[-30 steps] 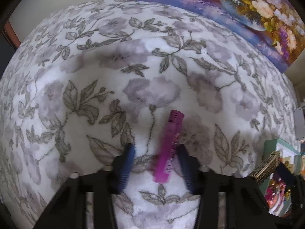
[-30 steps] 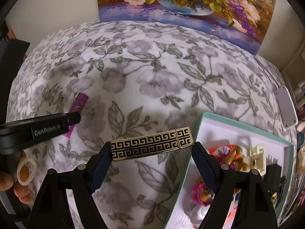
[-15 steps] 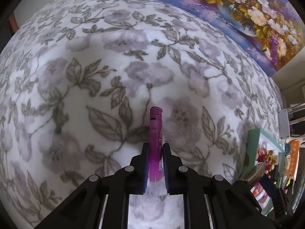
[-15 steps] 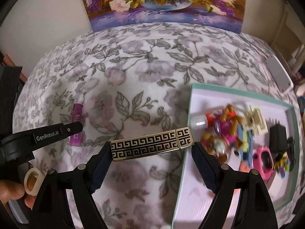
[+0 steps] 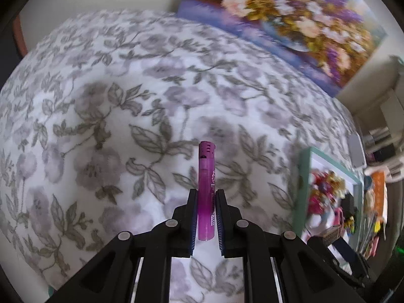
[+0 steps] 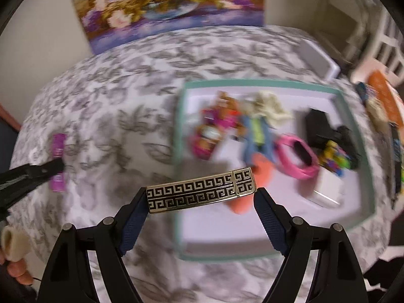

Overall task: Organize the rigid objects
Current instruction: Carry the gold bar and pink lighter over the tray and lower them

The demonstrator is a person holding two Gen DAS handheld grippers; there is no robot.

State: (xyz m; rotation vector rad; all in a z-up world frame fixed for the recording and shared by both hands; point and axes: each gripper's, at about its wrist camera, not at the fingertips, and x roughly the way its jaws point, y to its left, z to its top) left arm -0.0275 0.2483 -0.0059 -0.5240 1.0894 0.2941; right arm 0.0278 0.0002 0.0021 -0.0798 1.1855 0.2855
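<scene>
A purple lighter [image 5: 206,189] points away from me above the floral bedspread, with my left gripper [image 5: 206,197] shut on its lower half. The same purple lighter [image 6: 58,149] shows in the right wrist view at the far left, held by the left gripper's black fingers [image 6: 48,170]. My right gripper [image 6: 202,197] is shut on a flat gold-and-black bar with a Greek-key pattern [image 6: 202,193], held crosswise by its two ends. It hangs over the near left edge of a teal-rimmed white tray [image 6: 176,136] that holds several small toys and gadgets.
The tray [image 5: 301,176] lies at the right of the bed. A flower painting [image 6: 166,7] leans at the bed's far side. A white flat device [image 6: 318,55] lies beyond the tray. Cluttered shelves [image 6: 378,101] stand to the right. A hand [image 6: 15,260] shows at lower left.
My left gripper closed on the purple lighter and lifted it off the bedspread. My right gripper carried the patterned bar to the right, over the tray's edge.
</scene>
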